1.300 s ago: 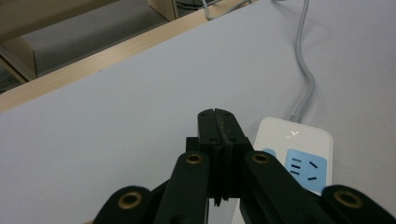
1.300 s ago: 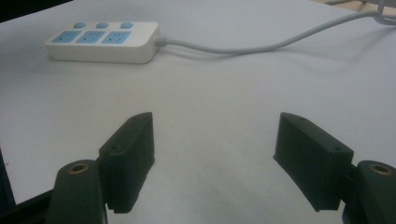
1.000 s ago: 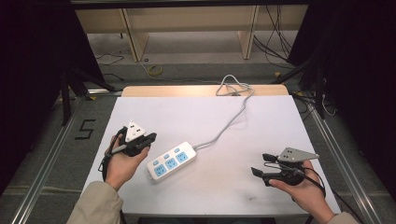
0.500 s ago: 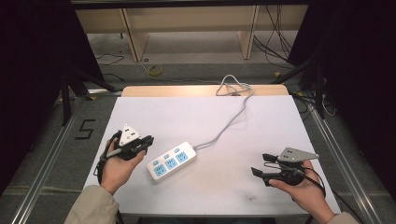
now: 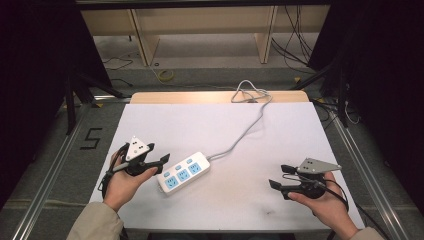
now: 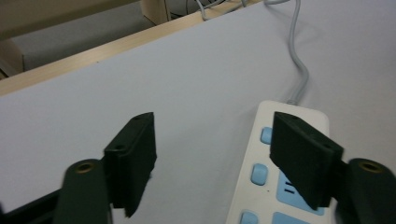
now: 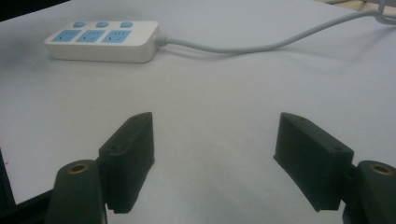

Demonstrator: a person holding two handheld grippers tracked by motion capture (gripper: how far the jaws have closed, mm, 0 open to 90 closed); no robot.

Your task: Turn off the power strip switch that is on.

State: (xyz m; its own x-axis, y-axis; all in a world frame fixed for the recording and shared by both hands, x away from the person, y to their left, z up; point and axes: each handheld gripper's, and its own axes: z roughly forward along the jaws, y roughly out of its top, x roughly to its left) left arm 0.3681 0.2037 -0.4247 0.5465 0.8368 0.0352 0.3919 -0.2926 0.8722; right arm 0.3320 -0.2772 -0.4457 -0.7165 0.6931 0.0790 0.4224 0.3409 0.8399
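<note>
- Left hand holds the left gripper low, jaws spread, just beside the power strip on the table.
- Right gripper, jaws spread and empty, sits well apart.
- Left gripper view: 1 jaw overlaps the strip's blue sockets.
- Right gripper view: the cord trails away.

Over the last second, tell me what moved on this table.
The left hand-held gripper turned its grey plate up and dropped slightly nearer the person, jaws open toward the power strip. Nothing was grasped. The strip, its cable and the open right hand-held gripper stayed put.
</note>
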